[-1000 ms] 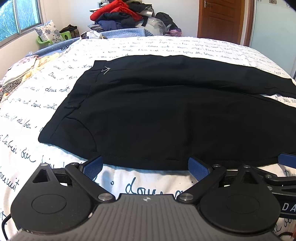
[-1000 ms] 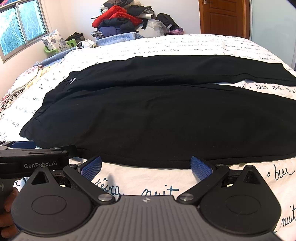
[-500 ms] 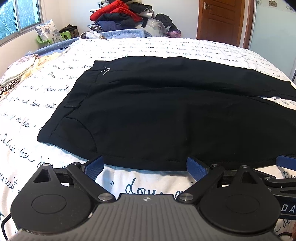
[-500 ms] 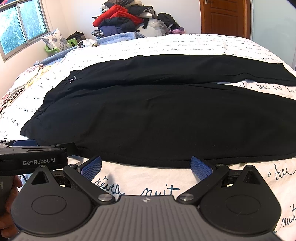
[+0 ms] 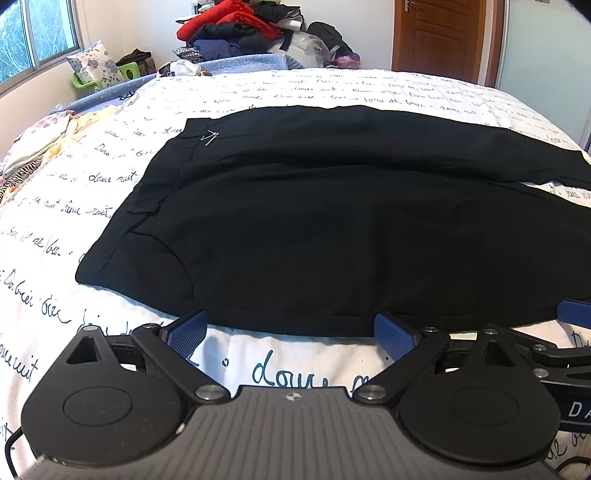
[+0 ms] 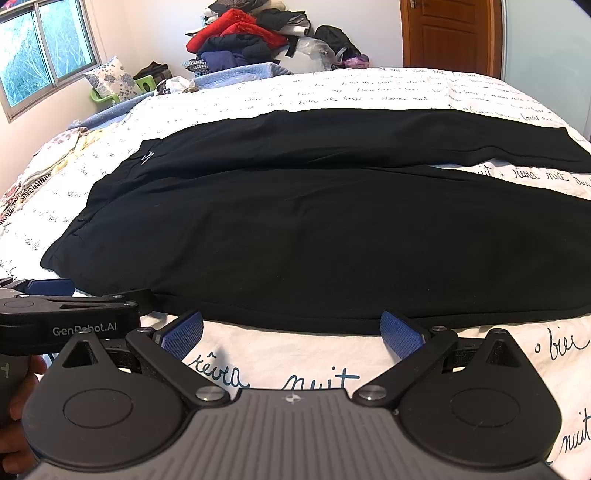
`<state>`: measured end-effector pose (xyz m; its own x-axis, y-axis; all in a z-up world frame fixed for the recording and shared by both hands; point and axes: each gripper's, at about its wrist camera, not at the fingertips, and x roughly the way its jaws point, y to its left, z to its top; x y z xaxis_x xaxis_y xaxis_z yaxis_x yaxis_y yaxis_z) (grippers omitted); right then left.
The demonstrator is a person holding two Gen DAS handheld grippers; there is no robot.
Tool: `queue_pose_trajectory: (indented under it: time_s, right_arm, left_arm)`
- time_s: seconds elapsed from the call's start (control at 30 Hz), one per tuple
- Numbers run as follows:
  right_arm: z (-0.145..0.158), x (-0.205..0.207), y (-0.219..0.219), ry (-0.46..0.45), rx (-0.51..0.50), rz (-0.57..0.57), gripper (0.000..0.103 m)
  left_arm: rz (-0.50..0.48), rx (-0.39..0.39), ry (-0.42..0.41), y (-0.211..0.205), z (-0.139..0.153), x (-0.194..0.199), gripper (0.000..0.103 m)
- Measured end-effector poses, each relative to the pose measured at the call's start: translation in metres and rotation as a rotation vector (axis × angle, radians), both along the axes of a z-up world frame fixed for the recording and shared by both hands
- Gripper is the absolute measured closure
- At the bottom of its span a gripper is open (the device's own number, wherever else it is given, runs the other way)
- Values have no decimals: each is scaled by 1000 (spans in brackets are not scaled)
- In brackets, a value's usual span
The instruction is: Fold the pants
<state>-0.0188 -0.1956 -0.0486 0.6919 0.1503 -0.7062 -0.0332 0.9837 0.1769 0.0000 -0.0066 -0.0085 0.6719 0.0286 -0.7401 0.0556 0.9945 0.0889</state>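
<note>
Black pants [image 5: 314, 229] lie flat on the bed, waistband to the left, both legs running right; they also show in the right wrist view [image 6: 314, 229]. My left gripper [image 5: 290, 334] is open and empty, its blue pads just short of the pants' near edge below the hip. My right gripper [image 6: 291, 332] is open and empty at the near edge of the near leg, further right. The left gripper also shows in the right wrist view [image 6: 48, 291], at the left. The right gripper's blue tip shows at the right of the left wrist view [image 5: 574, 312].
The bed has a white cover [image 5: 288, 369] with blue script. A pile of clothes [image 5: 240, 33] sits beyond the far edge. Loose fabrics [image 5: 33, 147] lie at the left side. A wooden door [image 5: 439, 37] and a window [image 5: 33, 37] are on the walls.
Both grippers have crept slightly closer to the pants' near edge. Both stay open. The pants have not moved.
</note>
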Motion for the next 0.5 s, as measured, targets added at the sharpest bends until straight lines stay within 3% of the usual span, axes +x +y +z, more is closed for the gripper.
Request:
queue_pose_trajectory:
  time_s: [0.5]
  right_arm:
    - [2,0,0,4,-5,10,0]
  left_arm:
    - [-7,-1,-4,0,1,1,5]
